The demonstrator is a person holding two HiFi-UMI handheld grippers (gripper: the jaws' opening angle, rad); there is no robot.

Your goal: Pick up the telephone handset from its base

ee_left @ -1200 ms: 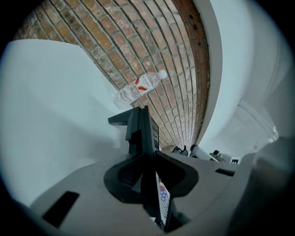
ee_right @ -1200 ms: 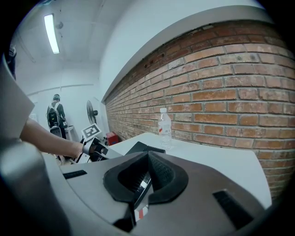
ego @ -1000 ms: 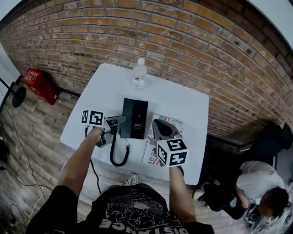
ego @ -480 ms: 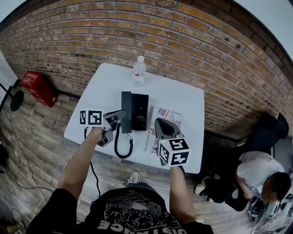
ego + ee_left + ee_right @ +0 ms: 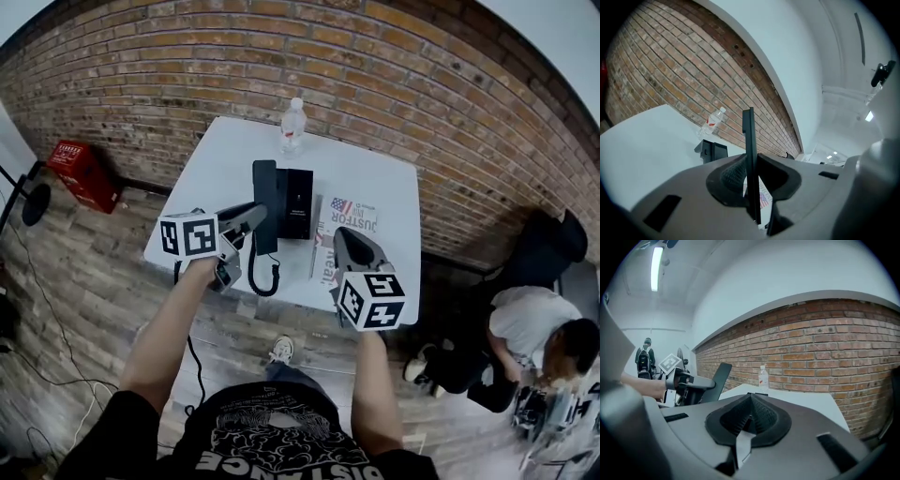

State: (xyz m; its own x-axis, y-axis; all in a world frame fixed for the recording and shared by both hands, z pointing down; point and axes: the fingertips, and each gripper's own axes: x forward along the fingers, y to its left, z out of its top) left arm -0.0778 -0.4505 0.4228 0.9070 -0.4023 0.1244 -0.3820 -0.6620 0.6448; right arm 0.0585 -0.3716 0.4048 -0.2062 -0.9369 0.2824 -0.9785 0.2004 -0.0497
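since a second ago you've raised the handset [image 5: 265, 192] off the base [image 5: 302, 202]. it lay on the base's left side then. now it stands clear above that side, near the middle of the head view, with the coiled cord [image 5: 265, 277] dangling below it. your left gripper [image 5: 251, 218] is clamped on the handset's lower half, and its own view shows the black bar upright and edge-on between the pads. your right gripper [image 5: 341, 236] has drifted toward the lower right and is closed on nothing, jaws meeting, over the magazine [image 5: 352, 211]. the base sits on the white surface [image 5: 216, 178], with a bottle [image 5: 293, 127] behind it at upper centre. a red box [image 5: 75, 171] lies on the floor at left.
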